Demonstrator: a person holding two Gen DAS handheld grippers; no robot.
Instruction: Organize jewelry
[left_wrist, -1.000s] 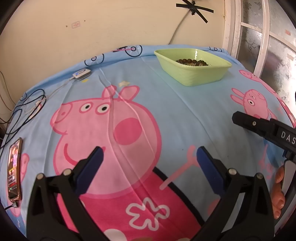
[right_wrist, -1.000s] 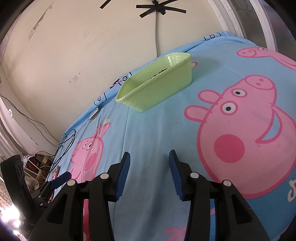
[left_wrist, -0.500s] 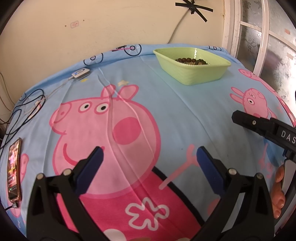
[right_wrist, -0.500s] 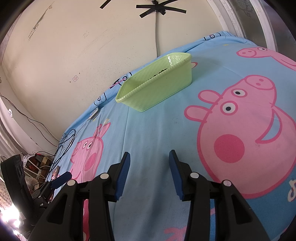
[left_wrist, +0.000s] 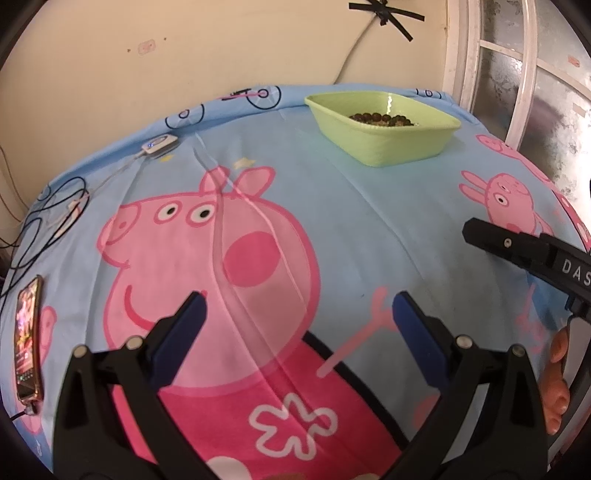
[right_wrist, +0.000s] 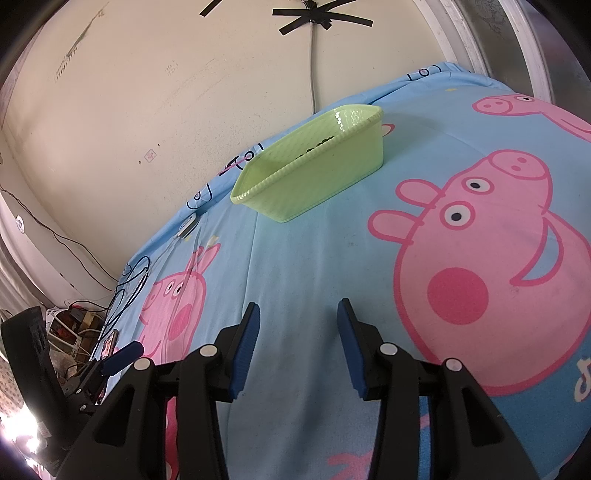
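Left wrist view: left gripper (left_wrist: 297, 317) wide apart, empty, over the cartoon-pig blue bedsheet (left_wrist: 369, 229); right gripper (right_wrist: 298, 321) partly open, holding nothing; dark beaded bracelet (left_wrist: 382, 119) lies inside the pale green plastic basket (left_wrist: 388, 146) near the sheet's far edge; sorting looks finished, or another piece must be found.

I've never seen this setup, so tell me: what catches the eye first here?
The big pink cartoon pig printed across the blue sheet dominates. At the far end, near the wall, sits a green basket with dark beads inside. Both tongs, left and right, stand open and empty over the sheet; a phone lies at the left edge.
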